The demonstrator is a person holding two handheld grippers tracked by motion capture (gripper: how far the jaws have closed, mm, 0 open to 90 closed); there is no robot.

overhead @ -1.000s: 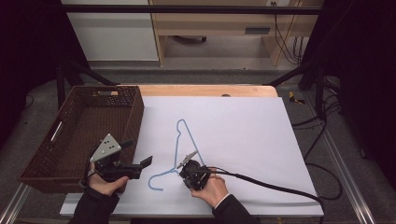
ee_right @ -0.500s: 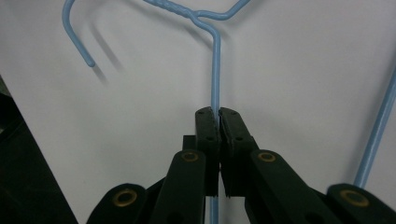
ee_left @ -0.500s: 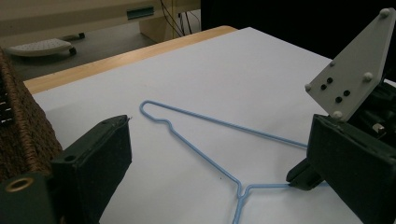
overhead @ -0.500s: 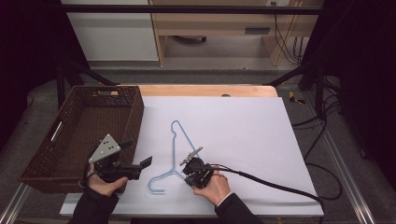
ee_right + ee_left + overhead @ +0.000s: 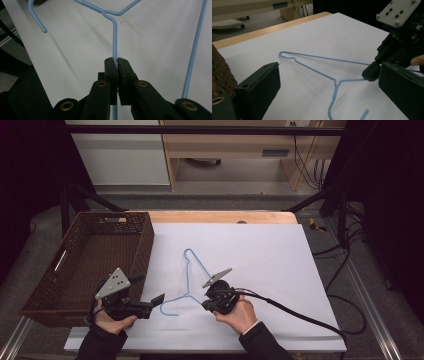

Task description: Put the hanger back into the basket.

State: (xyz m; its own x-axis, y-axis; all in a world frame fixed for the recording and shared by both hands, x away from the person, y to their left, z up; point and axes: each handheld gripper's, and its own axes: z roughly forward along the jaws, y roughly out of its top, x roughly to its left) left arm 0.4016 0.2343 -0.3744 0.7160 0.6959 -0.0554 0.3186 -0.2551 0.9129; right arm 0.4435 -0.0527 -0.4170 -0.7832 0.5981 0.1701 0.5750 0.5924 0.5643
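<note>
Right claw (image 5: 115,62) is pinched tight on the blue hanger (image 5: 188,280) wire lying flat on the tabletop (image 5: 280,250) ahead of it, left claw (image 5: 329,82) gaping nearby, so that skinny wire could probably twist or slip free.

Basket (image 5: 90,250) on table's (image 5: 280,250) left, hanger (image 5: 187,280) just right of it.

A recording bench in a laboratory.
The table (image 5: 280,245) with a white top stands inside a dark metal frame (image 5: 200,129), loose cables (image 5: 345,270) hang at its side, and plain wooden furniture (image 5: 235,145) stands behind.
</note>
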